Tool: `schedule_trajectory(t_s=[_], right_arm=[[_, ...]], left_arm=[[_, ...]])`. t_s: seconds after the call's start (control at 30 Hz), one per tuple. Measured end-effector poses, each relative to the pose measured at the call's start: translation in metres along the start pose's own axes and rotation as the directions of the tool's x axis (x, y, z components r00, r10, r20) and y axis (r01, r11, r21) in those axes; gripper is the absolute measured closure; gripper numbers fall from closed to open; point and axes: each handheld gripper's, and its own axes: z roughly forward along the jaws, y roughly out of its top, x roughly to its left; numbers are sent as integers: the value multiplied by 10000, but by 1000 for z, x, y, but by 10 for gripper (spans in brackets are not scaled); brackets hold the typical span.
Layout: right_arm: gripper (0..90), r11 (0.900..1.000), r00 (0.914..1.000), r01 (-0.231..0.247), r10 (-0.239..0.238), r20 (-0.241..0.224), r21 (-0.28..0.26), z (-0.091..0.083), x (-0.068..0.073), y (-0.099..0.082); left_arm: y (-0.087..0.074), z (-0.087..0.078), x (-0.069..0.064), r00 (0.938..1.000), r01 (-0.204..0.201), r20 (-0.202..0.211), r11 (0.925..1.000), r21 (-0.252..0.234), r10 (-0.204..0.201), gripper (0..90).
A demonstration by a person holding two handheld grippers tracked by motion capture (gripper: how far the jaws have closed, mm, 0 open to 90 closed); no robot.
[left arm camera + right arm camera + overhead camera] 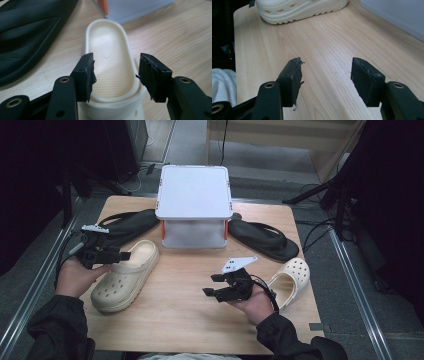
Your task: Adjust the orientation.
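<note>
High view first: wooden table (185, 285) mid-frame, white lidded box (194, 205) at upper centre. Cream clog (126, 275) at lower left, toe toward the bottom, heel up near the box. Left tongs (125, 255) right at the clog's heel end, jaw tips hovering over the opening; hard to say from up here whether touching. Second cream clog (291, 281) at right, tipped on its side, partly hidden behind the right hand and its cable. Right tongs (211, 285) at lower centre, spread apart over bare wood, nothing between. Two black sandals flanking the box: left black sandal (127, 224) half covered by the left tongs' body, right black sandal (265, 240) fully in sight. Surroundings beyond the table edges too dark to make out.

Left gripper view: jaws wide apart, straddling the cream clog (110, 65), footbed running up the centre of the frame. Pads just outside the rim on both sides, not pressing. Clog's toe end cut off at the bottom edge. Black sandal (27, 37) filling upper left, cropped. Corner of the box (135, 10) at top, orange clip on it.

Right gripper view: jaws parted, only table (327, 42) grain between them. Cream clog (299, 8) along the top edge, upper part cut off. Pale blur of the box at upper right.
</note>
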Motion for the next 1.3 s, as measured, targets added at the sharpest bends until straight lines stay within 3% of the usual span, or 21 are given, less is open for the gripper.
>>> schedule_trajectory(t_s=[0.3,0.53,0.77,0.83,0.87,1.17,1.3], right_arm=[[425,10000,10000,-43,43,81,-8,0,0,-1],[425,9999,9998,-97,98,156,-95,-2,-2,-1],[425,10000,9998,-54,55,183,-39,-2,-1,-2],[425,10000,9998,-62,63,188,-17,-1,-1,-2],[424,10000,9998,-46,46,217,-1,-1,-1,-2],[423,10000,9997,-31,31,257,3,-1,0,-1],[421,10000,9996,20,-20,293,7,0,1,-2]], left_arm=[[-8,6,16,9988,415,-266,9991,-54,-416,460],[-12,18,18,9980,342,-540,9992,203,-331,483],[-13,24,20,9980,453,-452,9982,381,-435,534],[-13,26,19,9975,468,-547,9982,362,-448,559],[-13,29,18,9965,381,-764,9975,601,-335,568],[-9,37,17,9940,570,-983,9940,932,-478,627],[-6,40,18,9914,555,-1247,9918,1154,-410,724]])
